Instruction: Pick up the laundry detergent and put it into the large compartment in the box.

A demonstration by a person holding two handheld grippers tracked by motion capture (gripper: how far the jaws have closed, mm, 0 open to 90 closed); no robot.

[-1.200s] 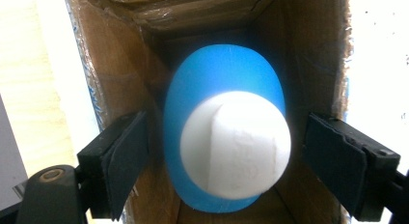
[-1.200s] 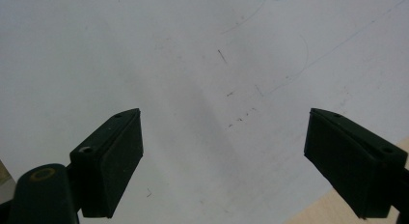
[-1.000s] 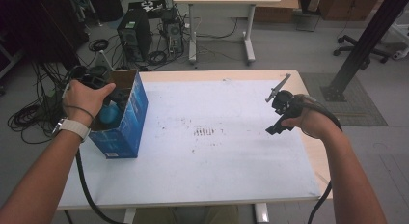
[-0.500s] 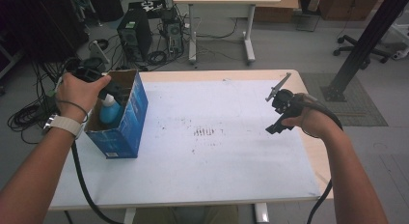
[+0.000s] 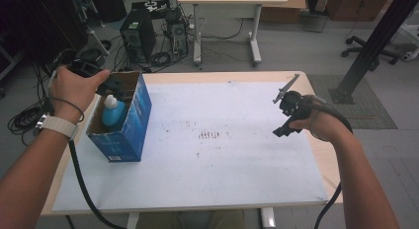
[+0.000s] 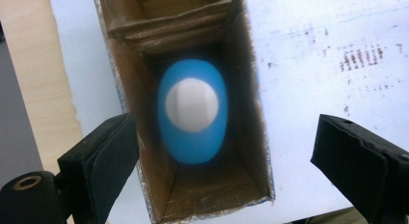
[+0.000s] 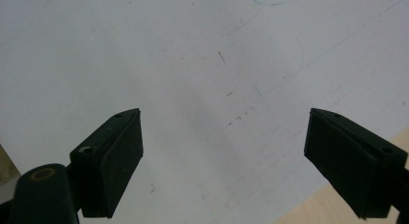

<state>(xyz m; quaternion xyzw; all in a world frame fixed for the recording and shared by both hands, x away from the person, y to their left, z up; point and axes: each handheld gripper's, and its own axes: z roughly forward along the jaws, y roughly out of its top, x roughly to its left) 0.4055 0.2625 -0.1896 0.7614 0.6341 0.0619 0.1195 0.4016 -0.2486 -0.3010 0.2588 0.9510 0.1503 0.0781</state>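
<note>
Up at the left end of the worktop [image 5: 237, 189], the left tongs [image 5: 114, 85] hang above the open top of a blue cardboard box [image 5: 129, 135], held in the person's left hand [image 5: 74, 88]. Seen along the left gripper view, its jaws stand wide apart, one on each side of the box [image 6: 193, 185] opening, with nothing between the pads; they have just been opening. Inside the box stands a blue bottle [image 5: 112, 113] with a white cap [image 5: 111, 101], upright and leaning toward no side that I can tell. From straight above, the bottle [image 6: 192, 113] shows as a blue oval with the white cap [image 6: 192, 104] in its middle, blurred, sitting between the brown inner walls and free of both jaws. The box stands on the white sheet [image 5: 222, 115] that covers most of the wooden top, close to its left edge.

Over at the right side, the right tongs [image 5: 289, 108] are held in the person's right hand [image 5: 318, 124] above the sheet, well apart from the box. In the right gripper view its jaws are spread wide and empty, with the marked white sheet [image 7: 202, 64] below them and a corner of bare wood [image 7: 318, 209] at the lower right. A patch of small dark marks [image 5: 210, 135] lies near the middle of the sheet, between the two hands
</note>
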